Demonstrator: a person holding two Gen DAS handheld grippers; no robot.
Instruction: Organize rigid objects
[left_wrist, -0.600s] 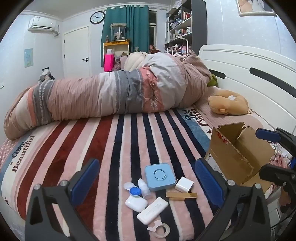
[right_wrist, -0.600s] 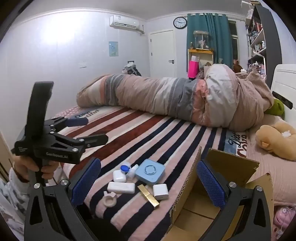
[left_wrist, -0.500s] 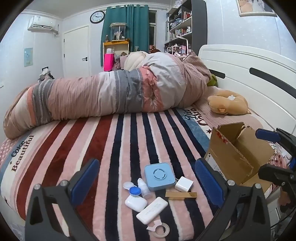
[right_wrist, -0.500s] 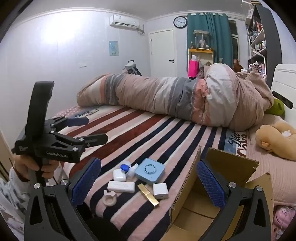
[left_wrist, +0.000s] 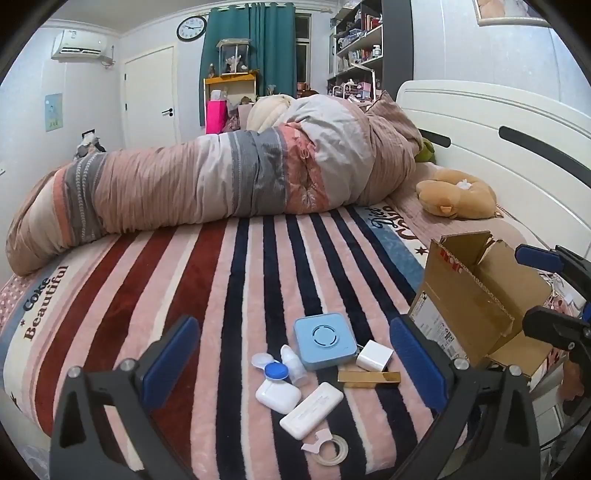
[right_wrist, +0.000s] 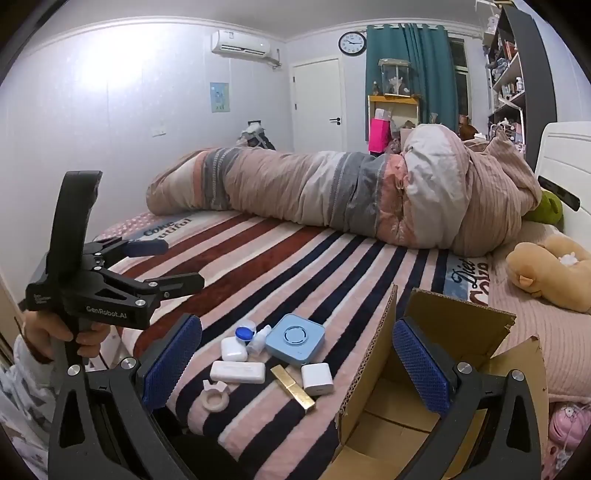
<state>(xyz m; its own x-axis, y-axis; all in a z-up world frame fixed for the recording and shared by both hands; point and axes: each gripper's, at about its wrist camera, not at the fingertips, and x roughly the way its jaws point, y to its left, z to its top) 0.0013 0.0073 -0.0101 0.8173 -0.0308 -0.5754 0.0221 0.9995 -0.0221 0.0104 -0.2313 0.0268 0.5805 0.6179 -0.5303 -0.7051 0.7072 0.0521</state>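
Small rigid items lie clustered on the striped bed: a blue square box (left_wrist: 324, 340) (right_wrist: 295, 338), a white charger cube (left_wrist: 373, 355) (right_wrist: 317, 379), a gold bar (left_wrist: 369, 378) (right_wrist: 293, 386), a white flat case (left_wrist: 312, 410) (right_wrist: 238, 372), a white earbud case (left_wrist: 277, 396) (right_wrist: 233, 349), a dropper bottle (left_wrist: 293, 365), a blue-capped lens case (left_wrist: 276, 371) and a tape ring (left_wrist: 330, 447) (right_wrist: 215, 400). An open cardboard box (left_wrist: 476, 295) (right_wrist: 417, 373) stands to their right. My left gripper (left_wrist: 291, 363) is open above the cluster. My right gripper (right_wrist: 297, 363) is open, straddling the box's left flap.
A rolled duvet (left_wrist: 221, 188) lies across the far side of the bed. A tan plush toy (left_wrist: 458, 197) sits by the white headboard (left_wrist: 498, 122). The bed's front edge runs just below the items.
Both grippers have barely moved; the views shift very slightly. Nothing was picked up or released.
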